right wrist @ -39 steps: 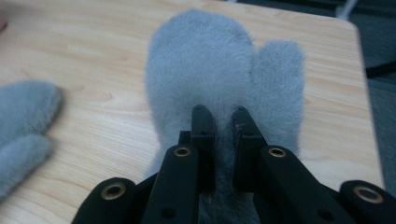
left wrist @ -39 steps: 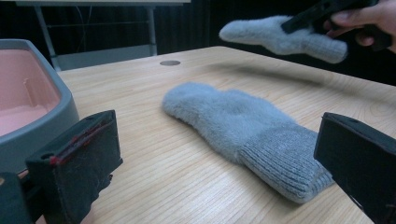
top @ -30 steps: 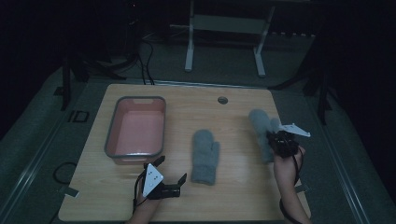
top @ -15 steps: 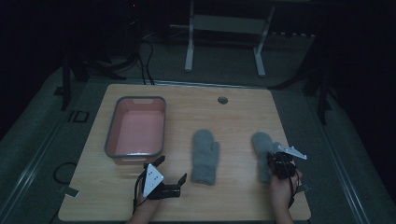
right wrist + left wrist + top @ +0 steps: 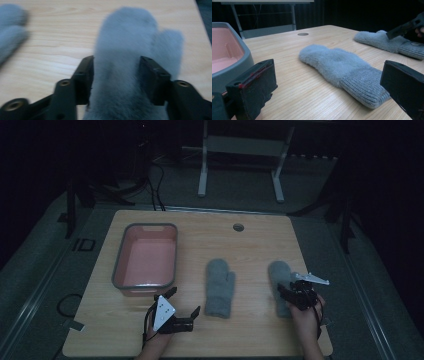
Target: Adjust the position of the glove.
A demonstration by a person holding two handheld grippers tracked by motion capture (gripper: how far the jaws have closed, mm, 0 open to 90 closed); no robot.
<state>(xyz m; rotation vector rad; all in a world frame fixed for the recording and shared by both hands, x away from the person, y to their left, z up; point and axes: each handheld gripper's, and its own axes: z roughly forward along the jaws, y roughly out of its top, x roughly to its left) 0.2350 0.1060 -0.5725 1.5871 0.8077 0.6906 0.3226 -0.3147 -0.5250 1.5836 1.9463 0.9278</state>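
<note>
On the wooden tabletop (image 5: 250, 237) two grey mittens lie flat. The right mitten (image 5: 278, 279) lies near the right edge, its cuff toward the person, with the right claw (image 5: 290, 293) over its cuff end. In the right gripper view the mitten (image 5: 125, 62) lies between the two black jaws, which have just been opening; whether the pads press the fleece cannot be told from the blurred picture. The middle mitten (image 5: 220, 287) lies well apart from it, thumb to the right. The left claw (image 5: 184, 303) rests near the front edge, its jaws spread wide with nothing between them, just in front of the pink tub (image 5: 146, 260) with its grey rim.
</note>
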